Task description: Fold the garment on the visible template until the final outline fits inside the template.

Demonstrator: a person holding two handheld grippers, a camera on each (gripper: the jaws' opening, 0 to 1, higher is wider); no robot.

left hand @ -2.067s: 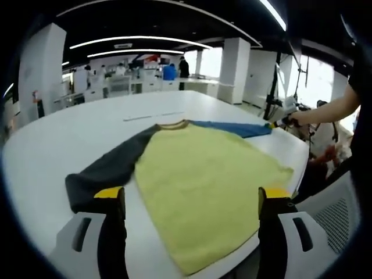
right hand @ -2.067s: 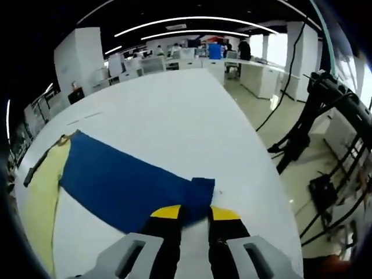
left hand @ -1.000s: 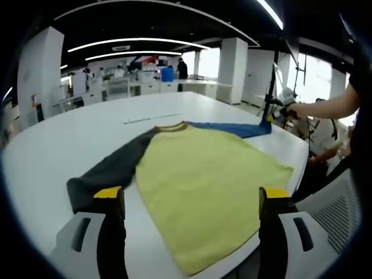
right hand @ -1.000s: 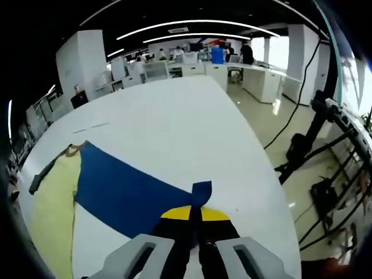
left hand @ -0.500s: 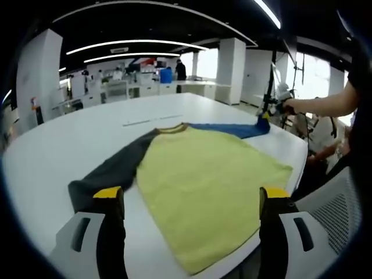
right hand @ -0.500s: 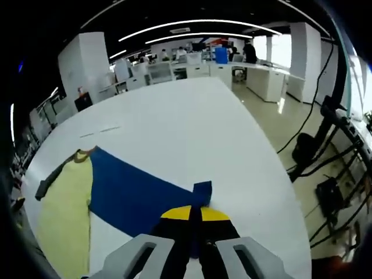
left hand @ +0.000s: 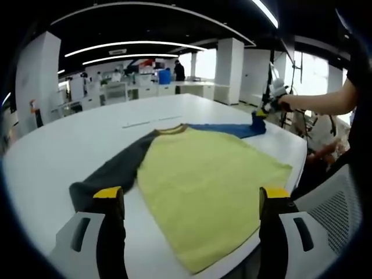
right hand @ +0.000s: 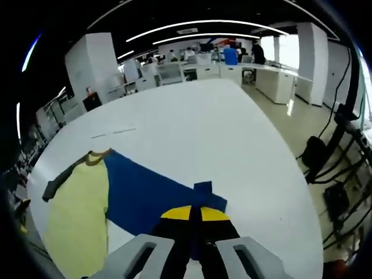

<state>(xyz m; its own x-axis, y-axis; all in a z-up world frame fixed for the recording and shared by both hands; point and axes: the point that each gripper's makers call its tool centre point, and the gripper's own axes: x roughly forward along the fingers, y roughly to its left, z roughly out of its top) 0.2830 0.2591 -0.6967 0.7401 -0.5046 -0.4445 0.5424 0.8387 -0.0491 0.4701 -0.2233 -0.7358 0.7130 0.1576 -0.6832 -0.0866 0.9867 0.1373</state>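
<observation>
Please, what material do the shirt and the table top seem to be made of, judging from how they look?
The shirt looks like soft knit cloth, matte: it lies limp and flat, and its blue sleeve bends up where the right tool pinches its end. The table top looks like a hard, smooth white board, perhaps laminate, with a faint sheen. The exact material cannot be told.
</observation>
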